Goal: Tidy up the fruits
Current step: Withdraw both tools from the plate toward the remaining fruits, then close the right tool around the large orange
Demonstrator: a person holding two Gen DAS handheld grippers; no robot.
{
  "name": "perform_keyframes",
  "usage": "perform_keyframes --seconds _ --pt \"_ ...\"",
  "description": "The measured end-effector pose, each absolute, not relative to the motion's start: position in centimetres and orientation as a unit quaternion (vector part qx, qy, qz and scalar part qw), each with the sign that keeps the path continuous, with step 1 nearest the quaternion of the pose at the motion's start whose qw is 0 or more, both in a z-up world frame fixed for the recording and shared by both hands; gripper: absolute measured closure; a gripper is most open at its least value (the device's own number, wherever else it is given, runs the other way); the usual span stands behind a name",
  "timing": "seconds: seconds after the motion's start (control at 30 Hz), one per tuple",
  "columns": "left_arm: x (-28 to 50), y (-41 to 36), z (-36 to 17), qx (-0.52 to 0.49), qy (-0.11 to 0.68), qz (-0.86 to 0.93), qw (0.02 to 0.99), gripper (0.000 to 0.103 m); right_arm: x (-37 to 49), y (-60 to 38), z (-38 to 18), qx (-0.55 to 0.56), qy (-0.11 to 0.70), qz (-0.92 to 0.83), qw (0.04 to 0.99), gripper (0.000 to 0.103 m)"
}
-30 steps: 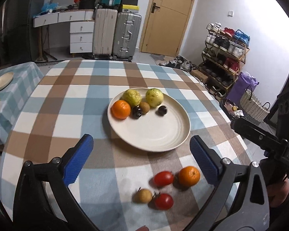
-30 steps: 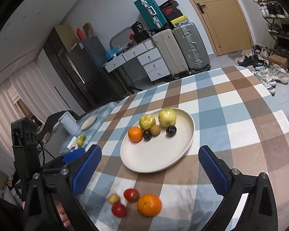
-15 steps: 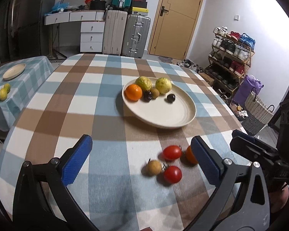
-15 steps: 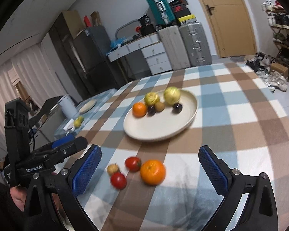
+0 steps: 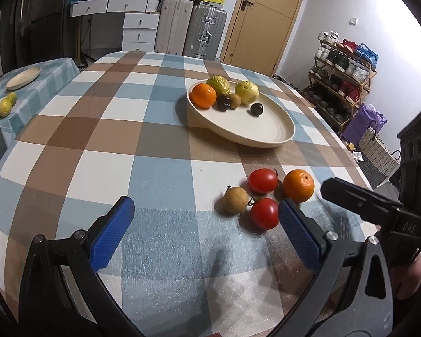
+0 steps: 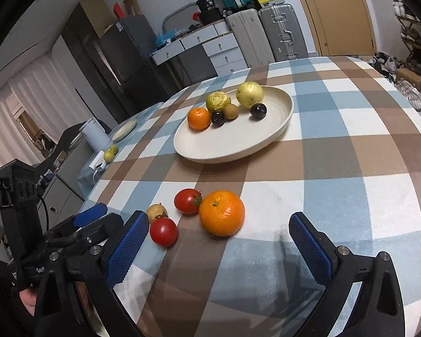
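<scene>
A cream plate (image 5: 266, 136) (image 6: 233, 151) on the checked table holds an orange (image 5: 202, 95), two yellow-green fruits, a kiwi and two dark plums. Loose on the cloth nearer me lie an orange (image 5: 298, 186) (image 6: 221, 213), two tomatoes (image 5: 262, 181) (image 5: 264, 213) and a small brown fruit (image 5: 235, 200) (image 6: 156, 212). My left gripper (image 5: 205, 231) is open and empty, low over the cloth just left of the loose fruits. My right gripper (image 6: 220, 248) is open and empty, just in front of the loose orange.
A side table at the left carries a small plate (image 5: 23, 77) and yellow fruits (image 5: 5, 105). Suitcases, drawers and a door stand behind; a shoe rack (image 5: 342, 78) is at the right. The table edge curves close at the right.
Both grippers have dropped lower and moved in toward the loose fruits, which now look larger and nearer. Both stay open. No fruit has moved.
</scene>
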State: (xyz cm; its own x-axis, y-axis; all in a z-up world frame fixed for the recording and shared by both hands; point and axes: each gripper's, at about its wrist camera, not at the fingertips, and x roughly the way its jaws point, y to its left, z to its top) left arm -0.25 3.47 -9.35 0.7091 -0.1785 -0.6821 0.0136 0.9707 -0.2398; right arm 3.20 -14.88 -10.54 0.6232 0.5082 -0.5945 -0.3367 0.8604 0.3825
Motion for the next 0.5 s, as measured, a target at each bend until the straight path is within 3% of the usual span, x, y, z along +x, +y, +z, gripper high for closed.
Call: perform_keyframes --seconds 0.4,0.5 --pt "0.7 3.3 -9.4 -0.127 0.391 -0.065 0.909 0.001 5.3 -13.7 -11.3 0.098 0.401 0.241 0.878 0.017" --pt "0.8 3.4 -9.4 -0.130 0.392 -0.066 0.908 0.001 5.8 -13.3 -11.7 0.095 0.414 0.242 0.872 0.030"
